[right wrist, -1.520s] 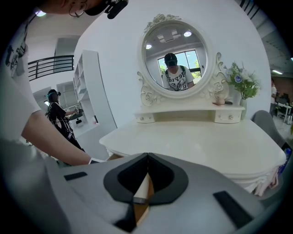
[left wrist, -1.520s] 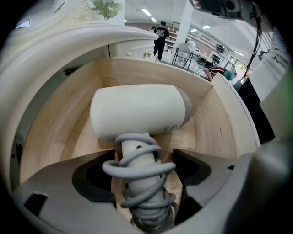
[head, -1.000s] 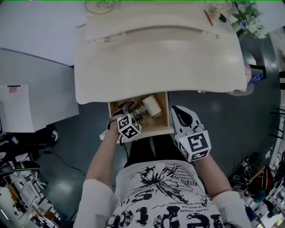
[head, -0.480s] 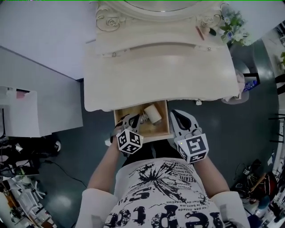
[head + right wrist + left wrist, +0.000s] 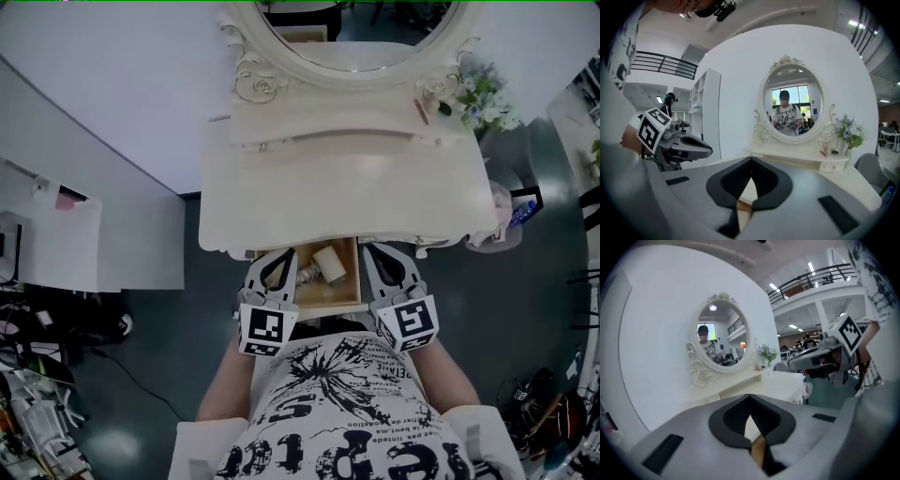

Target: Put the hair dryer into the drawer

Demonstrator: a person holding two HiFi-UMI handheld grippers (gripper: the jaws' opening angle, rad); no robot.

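Observation:
The white hair dryer (image 5: pixel 327 264) lies in the open wooden drawer (image 5: pixel 345 298) under the front edge of the cream dressing table (image 5: pixel 347 202). My left gripper (image 5: pixel 280 256) is held up above the drawer's left side, shut and empty; in the left gripper view its jaws (image 5: pixel 750 398) meet with nothing between them. My right gripper (image 5: pixel 374 250) hovers just right of the drawer, also shut and empty, its jaws (image 5: pixel 751 161) touching at the tip. Both point toward the table and mirror. Neither touches the dryer.
An oval mirror (image 5: pixel 356 33) stands at the back of the table, with a shelf below it and flowers (image 5: pixel 483 94) at the right. A white cabinet (image 5: pixel 56 248) stands at the left. A bin (image 5: pixel 506 217) sits right of the table. Clutter and cables fill the lower left floor.
The left gripper has lifted out of the drawer, leaving the hair dryer inside, and now stands shut. The right gripper has risen too. The head view has tipped up to show the mirror.

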